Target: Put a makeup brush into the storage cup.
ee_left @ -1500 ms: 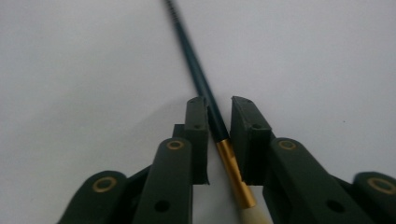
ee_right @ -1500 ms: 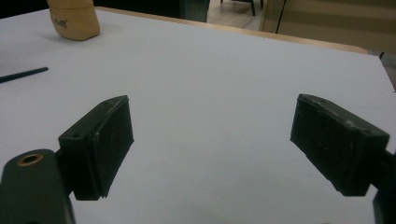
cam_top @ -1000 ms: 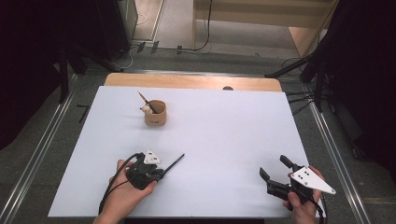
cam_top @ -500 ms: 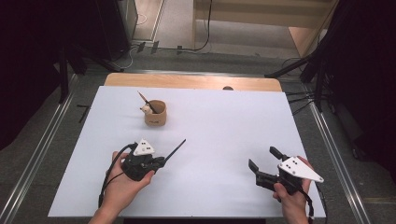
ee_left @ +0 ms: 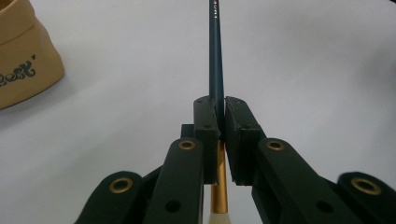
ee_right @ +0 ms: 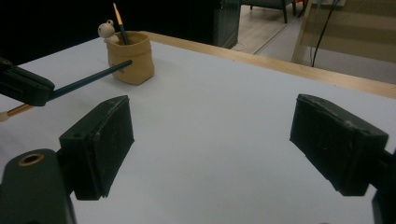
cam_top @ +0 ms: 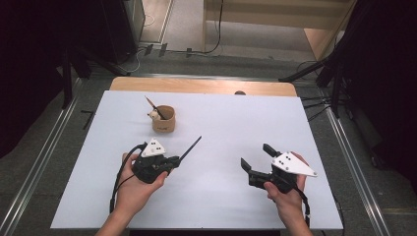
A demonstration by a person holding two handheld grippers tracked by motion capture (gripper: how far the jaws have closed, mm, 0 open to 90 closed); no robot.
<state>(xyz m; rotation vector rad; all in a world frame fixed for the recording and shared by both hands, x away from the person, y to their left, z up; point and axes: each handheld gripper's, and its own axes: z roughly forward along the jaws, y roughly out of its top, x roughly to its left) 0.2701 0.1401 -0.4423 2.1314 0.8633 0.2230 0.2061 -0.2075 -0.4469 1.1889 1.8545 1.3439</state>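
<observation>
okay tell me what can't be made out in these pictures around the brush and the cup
- Brush bristles: left gripper view, cut off by the bottom edge behind the left claw.
- Cup lettering: left gripper view, cut by the left edge; too small in the high view.
- Cup contents: hidden by its wall.

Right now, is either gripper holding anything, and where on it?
The left gripper clamps a dark brush low on its handle, just above the gold ferrule. The right gripper is open, empty.

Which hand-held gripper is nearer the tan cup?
Left. The left hand-held gripper, clamping a brush, sits just in front of the cup; the right hand-held gripper, open, is farther off to its right.
</observation>
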